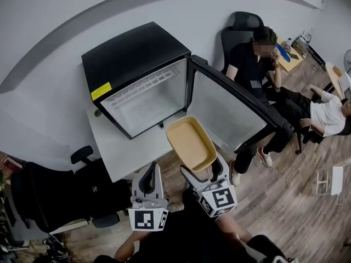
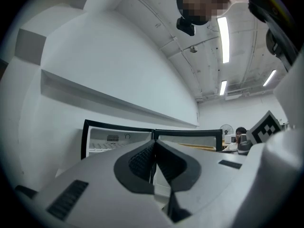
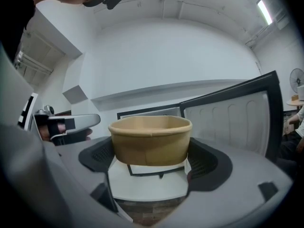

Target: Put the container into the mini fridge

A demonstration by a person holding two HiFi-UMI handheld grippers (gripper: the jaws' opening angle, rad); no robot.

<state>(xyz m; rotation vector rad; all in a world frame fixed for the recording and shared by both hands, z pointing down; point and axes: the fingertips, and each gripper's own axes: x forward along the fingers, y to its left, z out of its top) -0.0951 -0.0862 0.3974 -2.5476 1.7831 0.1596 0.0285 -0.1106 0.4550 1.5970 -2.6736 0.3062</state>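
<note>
Right gripper view shows the right gripper point(image 3: 151, 167) with its jaws pinching the tan container point(image 3: 150, 139) by two opposite sides. The container is upright, empty, and held in the air over the near edge of the white tabletop point(image 1: 125, 153). Ahead stands the mini fridge point(image 1: 136, 59), its door point(image 1: 230, 111) swung wide to the right. The left gripper point(image 1: 149, 181) hangs beside it with its jaws pressed together on nothing.

The step in hand looks like the carry. The next move calls for a push forward and a little left into the white cavity, then lowering and letting go. The edges to mind are the black lower lip of the opening and the door's inner face, close on the right. The opening looks wider than the container, so there is room. The seated people beyond the door are well apart.
</note>
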